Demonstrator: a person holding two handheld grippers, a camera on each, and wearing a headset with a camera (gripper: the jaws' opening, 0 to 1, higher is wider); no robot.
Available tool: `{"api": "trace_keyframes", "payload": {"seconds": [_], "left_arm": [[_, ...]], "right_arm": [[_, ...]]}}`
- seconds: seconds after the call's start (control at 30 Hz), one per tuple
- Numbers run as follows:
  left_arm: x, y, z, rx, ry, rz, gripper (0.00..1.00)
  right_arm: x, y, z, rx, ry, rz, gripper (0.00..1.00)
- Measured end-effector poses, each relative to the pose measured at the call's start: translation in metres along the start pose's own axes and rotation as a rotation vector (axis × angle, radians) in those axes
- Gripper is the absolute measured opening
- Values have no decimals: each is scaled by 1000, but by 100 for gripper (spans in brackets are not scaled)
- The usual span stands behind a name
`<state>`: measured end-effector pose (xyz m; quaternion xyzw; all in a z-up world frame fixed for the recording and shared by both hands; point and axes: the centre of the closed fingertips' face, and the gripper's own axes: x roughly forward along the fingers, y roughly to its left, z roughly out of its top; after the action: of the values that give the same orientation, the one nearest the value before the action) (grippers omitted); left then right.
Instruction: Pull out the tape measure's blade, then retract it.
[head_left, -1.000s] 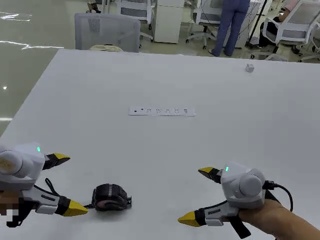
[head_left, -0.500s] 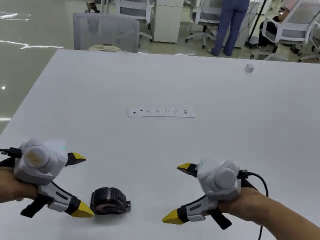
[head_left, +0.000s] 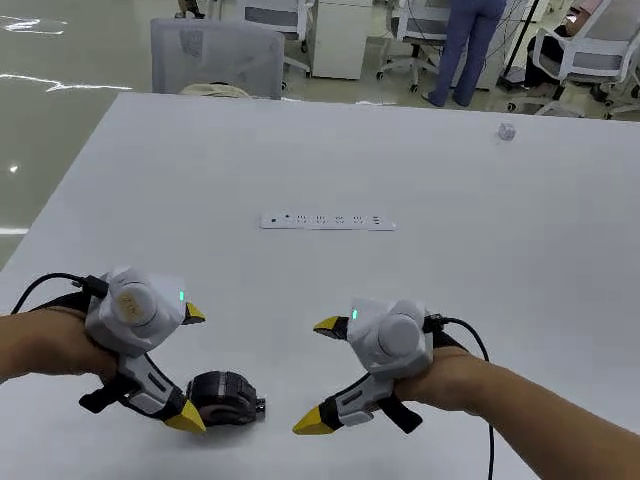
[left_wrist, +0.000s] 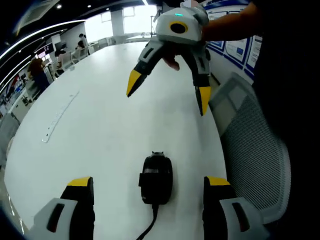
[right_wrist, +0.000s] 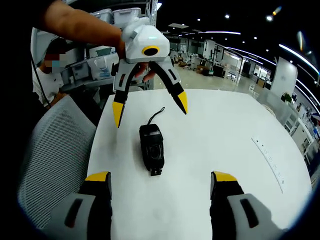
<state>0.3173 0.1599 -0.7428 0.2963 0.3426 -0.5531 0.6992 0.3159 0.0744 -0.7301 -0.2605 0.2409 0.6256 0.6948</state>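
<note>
Head view: white table (head_left: 450, 260) in an office; black round-cased tape measure (head_left: 226, 397) at its near edge, long axis along that edge. Left gripper view: left tool (left_wrist: 148, 181) gapes empty, blade tab (left_wrist: 158, 153) pointing away. Right gripper view: right tool (right_wrist: 161, 176) gapes empty, tab facing it.

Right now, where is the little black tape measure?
In the head view, the black round tape measure lies low and left on the white table, just ahead of the left tool, with the right tool facing it.
</note>
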Motion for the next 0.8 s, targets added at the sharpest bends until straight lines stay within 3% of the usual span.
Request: {"api": "trace_keyframes", "payload": {"seconds": [0.33,0.6,0.67,0.8], "left_arm": [[17,-1,-2,21,36,-24,78],[31,-4,-4,35,66,-32,68],[35,-5,-5,45,75,-35,66],[42,-6,-9,58,106,-38,58]], "right_arm": [[23,5,3,-56,31,59,77],[37,11,3,-105,54,121,62],[41,12,-1,-117,76,140,56],[50,12,-8,-127,113,157,53]]}}
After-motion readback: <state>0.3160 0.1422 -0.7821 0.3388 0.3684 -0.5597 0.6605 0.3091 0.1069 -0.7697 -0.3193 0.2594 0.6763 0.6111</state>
